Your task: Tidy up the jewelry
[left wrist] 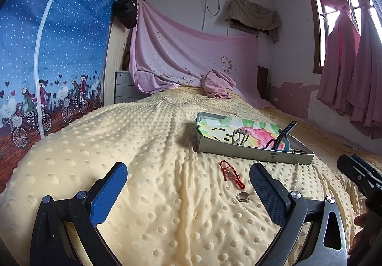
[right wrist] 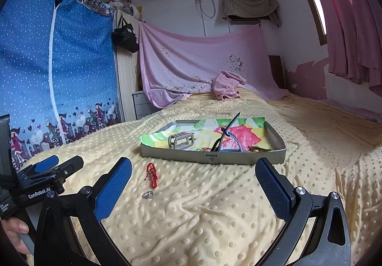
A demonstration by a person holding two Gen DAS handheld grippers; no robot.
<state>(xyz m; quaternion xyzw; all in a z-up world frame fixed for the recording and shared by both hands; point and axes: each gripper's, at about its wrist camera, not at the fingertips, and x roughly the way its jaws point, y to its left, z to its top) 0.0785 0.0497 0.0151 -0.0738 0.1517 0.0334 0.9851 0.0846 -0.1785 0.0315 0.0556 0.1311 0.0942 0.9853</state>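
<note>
Both grippers are up over the bed, pointing toward the headboard end. My left gripper has its jaws spread wide with nothing between the blue pads, only yellow dotted blanket below. My right gripper is just as wide open and also empty; its tip shows at the right edge of the left wrist view.

A red cord bracelet lies loose on the blanket, between my left gripper's pads and nearer the right one. A silver ring sits just beside its near end, apart from it and from the pad. In the right wrist view both pieces lie just inside the left pad: bracelet farther out, ring closer to me.

Beyond them a shallow grey tray rests on the blanket, lined with flowered paper. Inside the tray:
- a small grey open-frame piece, standing toward the left
- a dark strap leaning up above the rim, right of centre
- more small items against the front wall, too tangled to tell apart

A pink towel is bunched at the far end of the bed.
</note>
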